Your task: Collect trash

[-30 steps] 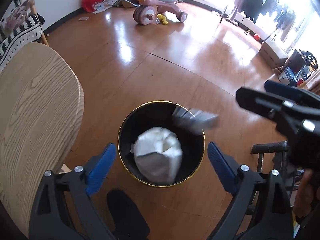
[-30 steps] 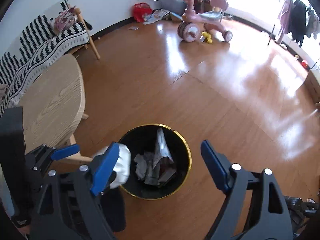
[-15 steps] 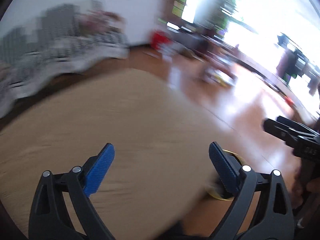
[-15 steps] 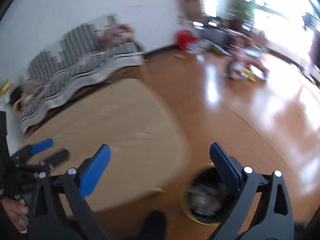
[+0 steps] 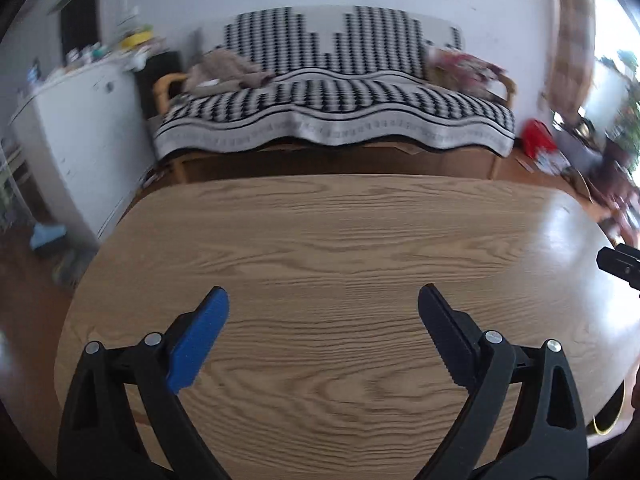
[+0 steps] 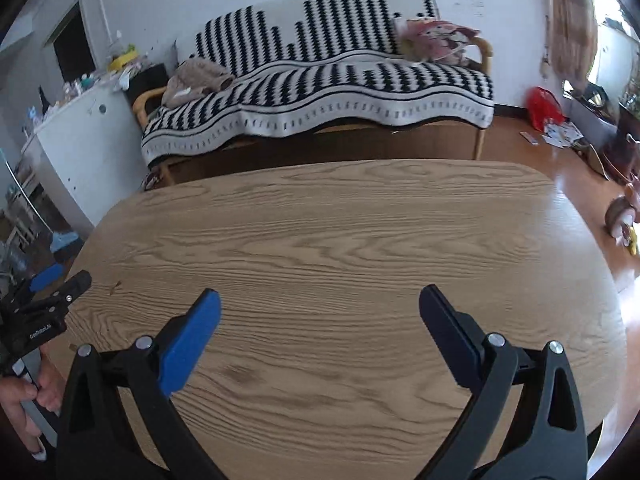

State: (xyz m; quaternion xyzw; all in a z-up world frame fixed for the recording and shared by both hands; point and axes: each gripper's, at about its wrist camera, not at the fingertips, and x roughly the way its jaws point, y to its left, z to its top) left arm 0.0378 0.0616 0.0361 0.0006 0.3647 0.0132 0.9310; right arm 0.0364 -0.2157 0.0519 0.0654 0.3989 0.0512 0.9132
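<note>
My left gripper (image 5: 322, 300) hangs open over the oval wooden table (image 5: 340, 232), with nothing between its blue and black pads. My right gripper (image 6: 320, 298) is also open and empty above the same table (image 6: 340, 220). A tiny brown speck (image 6: 114, 288) lies near the table's left end; no other trash shows on the wood. A sliver of the black bin's gold rim (image 5: 610, 420) peeks past the table's right edge. In the right wrist view the left gripper (image 6: 44, 292) shows at the far left, held by a hand (image 6: 24, 400).
A sofa under a black-and-white blanket (image 6: 320, 92) stands behind the table. A white cabinet (image 5: 72, 128) with clutter on top is at the left. A red bag (image 6: 542, 108) and a pink ride-on toy (image 6: 620, 216) sit on the wooden floor at the right.
Both grippers swung away from above the black bin, where a white wad and crumpled paper lay, leftward to over the table, now facing the sofa. Both stay open and empty.
</note>
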